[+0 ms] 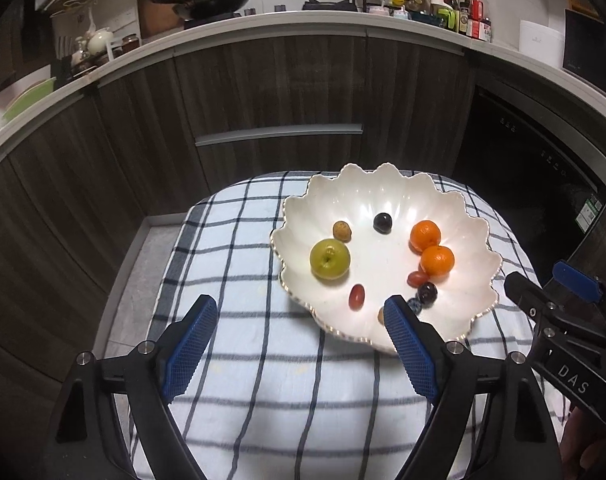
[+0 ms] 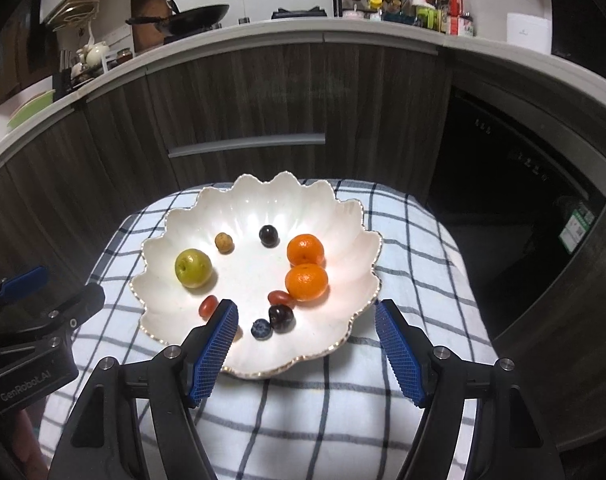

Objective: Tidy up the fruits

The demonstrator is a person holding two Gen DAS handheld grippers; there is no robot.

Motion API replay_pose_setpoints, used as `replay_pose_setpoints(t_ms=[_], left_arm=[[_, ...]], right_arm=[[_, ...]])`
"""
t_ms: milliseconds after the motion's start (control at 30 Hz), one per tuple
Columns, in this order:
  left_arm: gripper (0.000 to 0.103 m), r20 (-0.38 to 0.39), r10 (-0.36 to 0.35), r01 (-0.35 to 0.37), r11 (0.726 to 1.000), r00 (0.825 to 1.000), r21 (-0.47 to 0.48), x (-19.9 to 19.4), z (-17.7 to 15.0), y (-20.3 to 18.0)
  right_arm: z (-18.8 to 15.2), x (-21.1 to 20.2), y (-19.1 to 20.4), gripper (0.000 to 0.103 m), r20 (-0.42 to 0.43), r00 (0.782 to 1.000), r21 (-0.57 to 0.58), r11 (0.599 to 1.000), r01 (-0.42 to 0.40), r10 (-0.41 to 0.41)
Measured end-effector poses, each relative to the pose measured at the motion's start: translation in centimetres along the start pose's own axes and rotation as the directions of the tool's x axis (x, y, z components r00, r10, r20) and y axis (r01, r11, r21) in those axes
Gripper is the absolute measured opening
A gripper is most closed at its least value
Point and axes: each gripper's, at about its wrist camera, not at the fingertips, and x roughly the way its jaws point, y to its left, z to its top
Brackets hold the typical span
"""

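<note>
Both my tongs hang spread and empty over the near edge of the bowl (image 2: 171,220), which sits on a checked cloth (image 2: 403,248). My left gripper (image 1: 301,308) stands at the bowl's near left rim, my right gripper (image 2: 307,312) at its near right rim; nothing is between either pair of pads. In the bowl, the apple (image 2: 193,269) lies at the left. Two oranges (image 2: 306,282) touch each other at the right. A blueberry (image 2: 261,328) and a dark grape (image 2: 281,318) sit side by side near the front. A small tan fruit by my right gripper's left pad is mostly hidden; I think it is a longan.
</note>
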Motion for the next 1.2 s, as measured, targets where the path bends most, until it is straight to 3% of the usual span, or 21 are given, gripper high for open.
replay_pose_setpoints(t_ms=[533, 867, 1200], left_arm=[[0.087, 0.029, 0.045, -0.044, 0.997, 0.999, -0.059, -6.4, -5.0, 0.9], [0.088, 0.004, 0.068, -0.068, 0.993, 0.998, -0.093, -8.8, -9.7, 2.2], [0.088, 0.022, 0.078, -0.074, 0.989, 0.997, -0.130, -11.6, -12.5, 2.7]], right_arm=[[-3.1, -7.5, 0.5, 0.072, 0.102, 0.994, -0.027, 0.998, 0.051, -0.048], [-7.3, -11.0, 1.2, 0.072, 0.112, 0.992, -0.032, 0.998, 0.055, -0.051], [-9.9, -13.6, 1.0, 0.072, 0.117, 0.992, 0.012, 0.999, 0.044, -0.045]])
